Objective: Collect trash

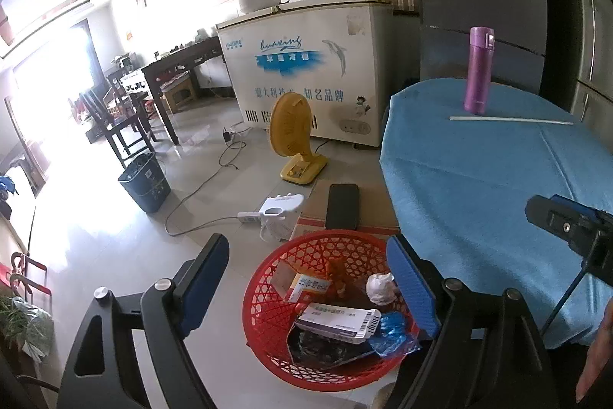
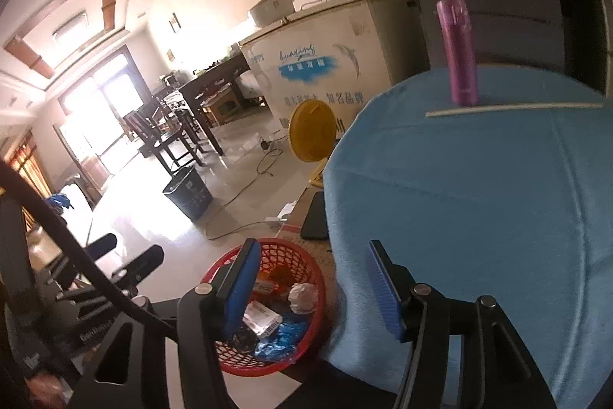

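- Left wrist view is showing the left gripper (image 1: 310,288) with its jaws standing wide apart and nothing between the pads, positioned above a red basket (image 1: 264,317) at lower centre.
- Right blue pad is covering the basket's right rim; the black frame is cutting off its lower edge.
- Inside the basket, a crumpled white wad (image 1: 380,287), a flat white box (image 1: 337,326), a blue wrapper (image 1: 394,332) and orange packaging (image 1: 339,275) are lying mixed; the dark item beneath them is hard to identify.
- Blue-clothed table (image 1: 479,179) is filling the right half, carrying an upright purple flask (image 1: 477,69) with a white straw (image 1: 511,119) lying just in front of it.
- Black phone (image 1: 342,206) is lying on a cardboard box past the basket.
- Right wrist view is showing the right gripper (image 2: 314,288) partly open and holding nothing; its left pad is hiding part of the basket's contents.
- Motion blur is softening the flask and the straw in this view.
- At right edge of the left wrist view, the other gripper is appearing only in part, and a hand (image 1: 597,351) is being cut off by the frame.
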`<action>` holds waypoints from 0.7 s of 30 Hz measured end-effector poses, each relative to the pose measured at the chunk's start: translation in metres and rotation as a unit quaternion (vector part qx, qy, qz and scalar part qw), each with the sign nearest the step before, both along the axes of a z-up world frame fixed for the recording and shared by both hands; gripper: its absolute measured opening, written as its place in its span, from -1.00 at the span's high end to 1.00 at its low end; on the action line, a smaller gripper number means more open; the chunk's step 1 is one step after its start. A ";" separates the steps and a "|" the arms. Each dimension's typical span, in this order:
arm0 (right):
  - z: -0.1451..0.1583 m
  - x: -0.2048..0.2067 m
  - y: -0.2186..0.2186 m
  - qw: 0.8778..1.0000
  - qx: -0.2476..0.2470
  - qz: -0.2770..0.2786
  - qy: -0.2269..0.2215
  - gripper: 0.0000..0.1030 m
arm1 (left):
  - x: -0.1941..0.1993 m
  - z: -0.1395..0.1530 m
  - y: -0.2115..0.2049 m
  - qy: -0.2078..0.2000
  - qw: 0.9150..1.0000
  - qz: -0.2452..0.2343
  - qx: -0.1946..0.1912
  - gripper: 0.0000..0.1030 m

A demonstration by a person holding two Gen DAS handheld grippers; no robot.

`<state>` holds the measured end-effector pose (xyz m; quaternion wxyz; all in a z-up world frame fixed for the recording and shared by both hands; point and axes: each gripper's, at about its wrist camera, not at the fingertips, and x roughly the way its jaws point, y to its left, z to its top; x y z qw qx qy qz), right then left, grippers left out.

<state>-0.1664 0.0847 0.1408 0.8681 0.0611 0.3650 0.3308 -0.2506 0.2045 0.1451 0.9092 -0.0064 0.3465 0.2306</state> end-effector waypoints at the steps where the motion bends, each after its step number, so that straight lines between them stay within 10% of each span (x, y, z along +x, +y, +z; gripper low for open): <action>1: 0.002 -0.003 -0.002 1.000 -0.002 -0.001 -0.005 -0.18 | -0.001 0.002 0.000 -0.002 1.000 0.001 0.000 -0.65; 21: 0.039 -0.048 -0.008 0.996 -0.032 0.009 -0.087 -0.21 | -0.014 0.033 -0.016 -0.015 0.999 0.011 0.026 -0.65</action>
